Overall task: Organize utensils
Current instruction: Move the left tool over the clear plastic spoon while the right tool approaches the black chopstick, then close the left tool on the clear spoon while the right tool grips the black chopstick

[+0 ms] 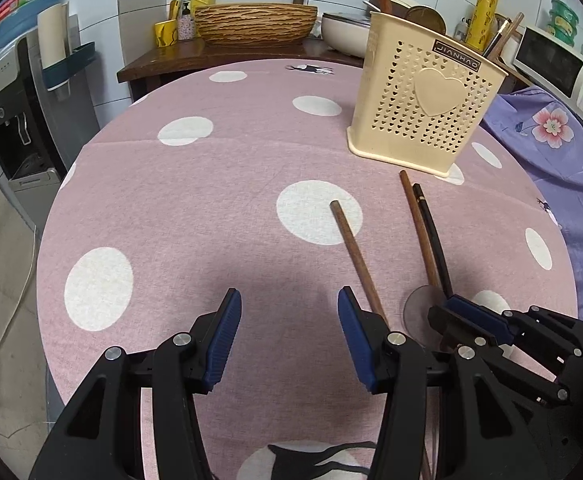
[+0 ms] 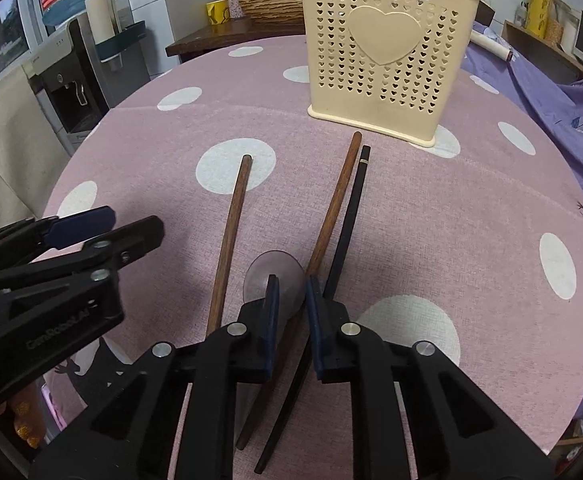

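The surface is wearing a pink cloth w/ big white dots. A cream holder w/ a heart on its front is standing upright at the far side, & a brown stick or two are poking out of its top. Three chopsticks are lying flat on the cloth in front of it. The lone brown stick is lying by itself to the left, its far tip on a white dot. The 2nd brown stick & the black stick are lying side by side, just right of it, their far tips near the holder's base. A clear round disc is sitting btwn the lone stick & the pair. The right tool is pointing down at the pair w/ its blue pads close together; the 2nd brown stick is running btwn them, but I can't tell if the pads are really pressing it. The left tool is hanging over the cloth w/ its pads spread & nothing btwn them; the lone stick is passing just beside its right pad.
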